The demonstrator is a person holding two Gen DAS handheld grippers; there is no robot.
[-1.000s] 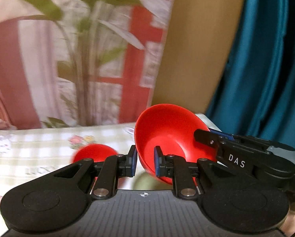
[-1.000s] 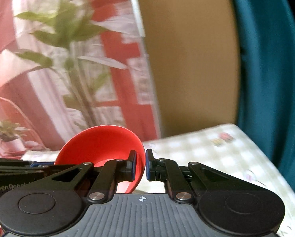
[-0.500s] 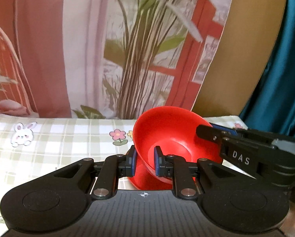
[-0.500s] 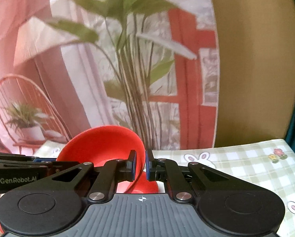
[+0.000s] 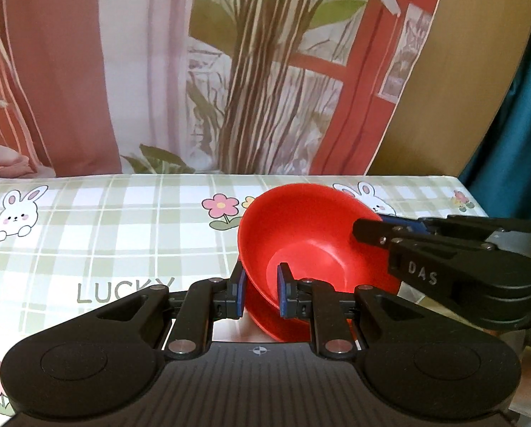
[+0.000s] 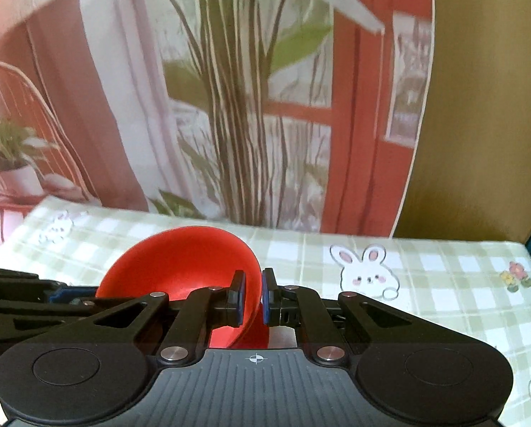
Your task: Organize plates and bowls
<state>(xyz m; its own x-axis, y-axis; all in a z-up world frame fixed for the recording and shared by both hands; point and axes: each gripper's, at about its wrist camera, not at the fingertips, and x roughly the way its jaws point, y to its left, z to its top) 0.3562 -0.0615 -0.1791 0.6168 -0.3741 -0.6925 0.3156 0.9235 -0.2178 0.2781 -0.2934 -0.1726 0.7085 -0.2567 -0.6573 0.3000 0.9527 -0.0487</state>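
A red bowl [image 5: 311,235] is held tilted just above the checked tablecloth [image 5: 105,227]. My left gripper [image 5: 260,290] is shut on its near rim, one finger inside and one outside. My right gripper [image 6: 253,297] is shut on the opposite rim; it shows as the black arm [image 5: 443,259] at the right of the left wrist view. The bowl also shows in the right wrist view [image 6: 180,263], with my left gripper [image 6: 34,295] at its left. More red shows under the bowl [image 5: 276,323]; I cannot tell whether it is a second bowl.
The table is covered with a green checked cloth with rabbits and flowers [image 6: 425,274]. A printed backdrop of plants and a red window frame [image 5: 251,71] stands behind its far edge. A teal curtain [image 5: 521,142] hangs at the right.
Both grippers have swung left and tipped downward with the bowl between them. The bowl has come down close to the tablecloth. The small red object seen at the left is out of view.
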